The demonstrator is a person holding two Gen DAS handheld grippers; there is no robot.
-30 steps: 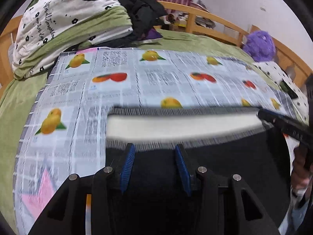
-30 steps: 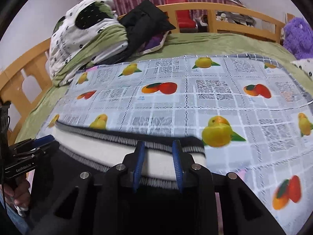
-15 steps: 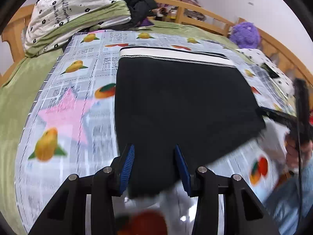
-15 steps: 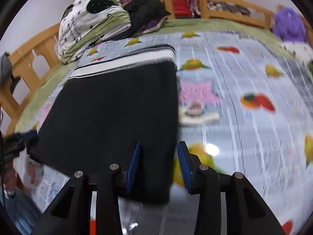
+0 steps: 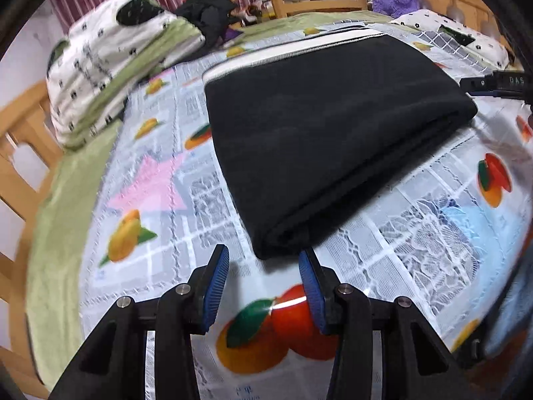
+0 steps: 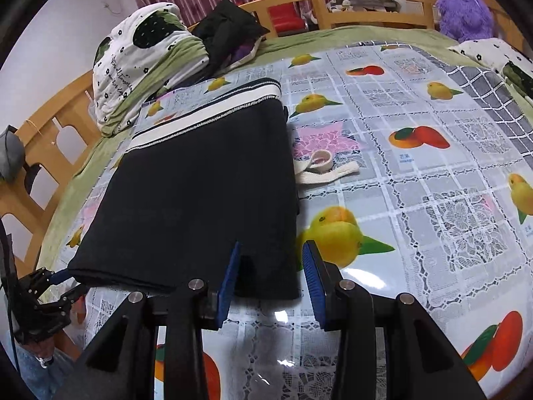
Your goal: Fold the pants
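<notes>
The black pants point(image 5: 319, 133) lie folded flat on the fruit-print cloth, white waistband point(image 5: 299, 46) at the far end. My left gripper point(image 5: 263, 286) is open and empty, just short of the near left corner of the fold. In the right wrist view the pants point(image 6: 200, 200) fill the left middle, and my right gripper point(image 6: 269, 273) is open with its jaws at the near right corner, holding nothing. A white drawstring point(image 6: 326, 170) lies beside the pants' right edge. The left gripper point(image 6: 50, 286) shows at the pants' left corner.
A fruit-print plastic cloth point(image 6: 416, 200) covers the green bed. A rolled white and green quilt point(image 6: 140, 66) and dark clothes point(image 6: 226, 33) lie at the back left. A purple plush toy point(image 6: 466, 13) sits at the back right. A wooden rail point(image 5: 20, 153) runs around.
Both grippers carried the waistband forward, laid it over the far end, then let go and drew back to the near edge. The pants now lie folded.
</notes>
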